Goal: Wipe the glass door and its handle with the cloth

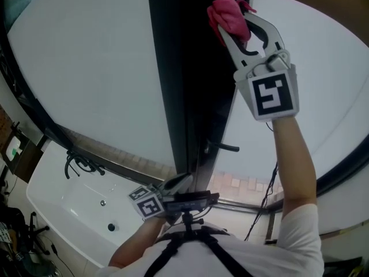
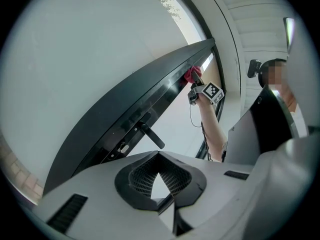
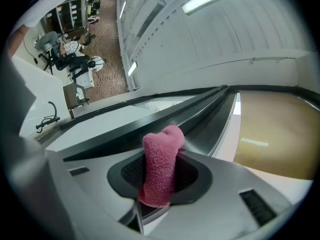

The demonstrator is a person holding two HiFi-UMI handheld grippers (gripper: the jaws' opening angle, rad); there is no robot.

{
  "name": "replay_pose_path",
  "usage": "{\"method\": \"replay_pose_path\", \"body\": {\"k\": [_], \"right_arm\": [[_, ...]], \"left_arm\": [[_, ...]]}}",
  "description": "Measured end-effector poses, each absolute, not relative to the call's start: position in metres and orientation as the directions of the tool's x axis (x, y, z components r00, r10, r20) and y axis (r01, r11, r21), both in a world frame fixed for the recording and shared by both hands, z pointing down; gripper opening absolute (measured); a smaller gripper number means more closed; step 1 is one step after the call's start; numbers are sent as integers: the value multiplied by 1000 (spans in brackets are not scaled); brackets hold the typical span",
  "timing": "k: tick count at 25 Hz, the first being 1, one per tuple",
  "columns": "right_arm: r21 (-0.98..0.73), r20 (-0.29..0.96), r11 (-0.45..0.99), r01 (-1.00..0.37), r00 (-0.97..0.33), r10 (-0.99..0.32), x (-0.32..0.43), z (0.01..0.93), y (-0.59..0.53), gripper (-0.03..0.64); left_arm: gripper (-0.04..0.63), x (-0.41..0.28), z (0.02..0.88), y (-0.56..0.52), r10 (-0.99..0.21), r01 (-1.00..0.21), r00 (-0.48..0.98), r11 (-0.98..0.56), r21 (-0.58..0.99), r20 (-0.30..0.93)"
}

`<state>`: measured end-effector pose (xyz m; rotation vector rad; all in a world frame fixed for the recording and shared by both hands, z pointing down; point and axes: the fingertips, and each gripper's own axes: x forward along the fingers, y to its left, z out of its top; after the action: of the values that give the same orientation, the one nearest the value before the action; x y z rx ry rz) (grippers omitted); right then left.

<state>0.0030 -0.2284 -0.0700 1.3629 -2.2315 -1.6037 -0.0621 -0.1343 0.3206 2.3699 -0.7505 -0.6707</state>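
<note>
1. Low left: left gripper (image 1: 179,182), jaws together, nothing between.
2. Centre: dark-framed frosted glass door (image 1: 190,68), black lever handle (image 1: 225,147) untouched.
3. High right: right gripper (image 1: 235,23), jaws clamped on crumpled pink terry cloth (image 1: 226,10), at the door's dark frame.

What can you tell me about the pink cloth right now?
The pink cloth is a nubby terry-like fabric, bunched into a thick roll. The right gripper is shut on it, its rounded end sticking out past the jaws. It is held high, at the dark door frame; contact there cannot be confirmed.
</note>
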Motion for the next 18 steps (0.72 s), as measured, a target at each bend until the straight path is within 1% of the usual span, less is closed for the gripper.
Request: {"method": "replay_pose_path", "body": {"k": [5,18], "right_arm": [[813,-398,42,-581,-605,-689,-3,-60,-231,103],[833,-330,91,-546,-621,-711,-7,-25,-235,104]], "left_arm": [[-8,-62,323,-134,-630,-346,724,-683,643,-280],[-8,-54,332,-135,-614,-310,737,-679,665,-283]]}}
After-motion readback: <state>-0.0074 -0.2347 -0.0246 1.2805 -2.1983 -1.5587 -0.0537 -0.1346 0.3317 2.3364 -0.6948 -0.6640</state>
